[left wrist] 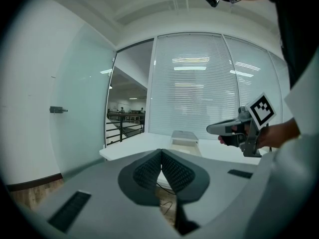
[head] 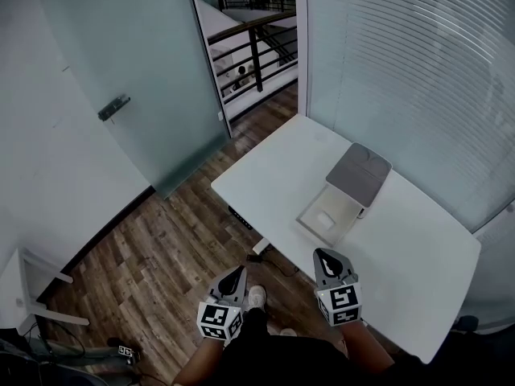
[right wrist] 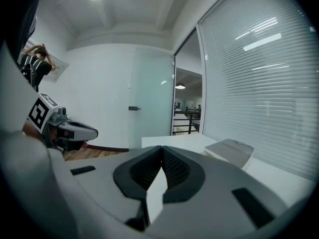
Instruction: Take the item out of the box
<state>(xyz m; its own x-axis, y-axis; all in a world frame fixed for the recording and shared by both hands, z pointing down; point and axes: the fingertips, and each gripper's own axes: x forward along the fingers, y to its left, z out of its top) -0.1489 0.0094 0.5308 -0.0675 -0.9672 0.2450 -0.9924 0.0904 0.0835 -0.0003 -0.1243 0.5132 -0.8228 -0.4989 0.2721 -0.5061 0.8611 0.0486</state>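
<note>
An open box [head: 342, 195] lies on the white table [head: 418, 252]. Its grey lid [head: 359, 172] is folded back, and the beige tray holds a pale white item [head: 324, 219]. Both grippers hover short of the table's near edge, pointing at the box. My left gripper [head: 240, 270] is over the wood floor, its jaws shut and empty [left wrist: 161, 152]. My right gripper [head: 322, 253] is at the table's near edge, also shut and empty [right wrist: 161, 148]. The box [left wrist: 184, 137] shows far ahead in the left gripper view. In the right gripper view the lid [right wrist: 230, 151] sits to the right.
A frosted glass door [head: 129, 79] with a handle [head: 113, 108] stands to the left, beside an open doorway with a black railing [head: 256, 55]. A glass wall with blinds [head: 418, 79] runs behind the table. A white frame [head: 36, 292] stands on the floor at lower left.
</note>
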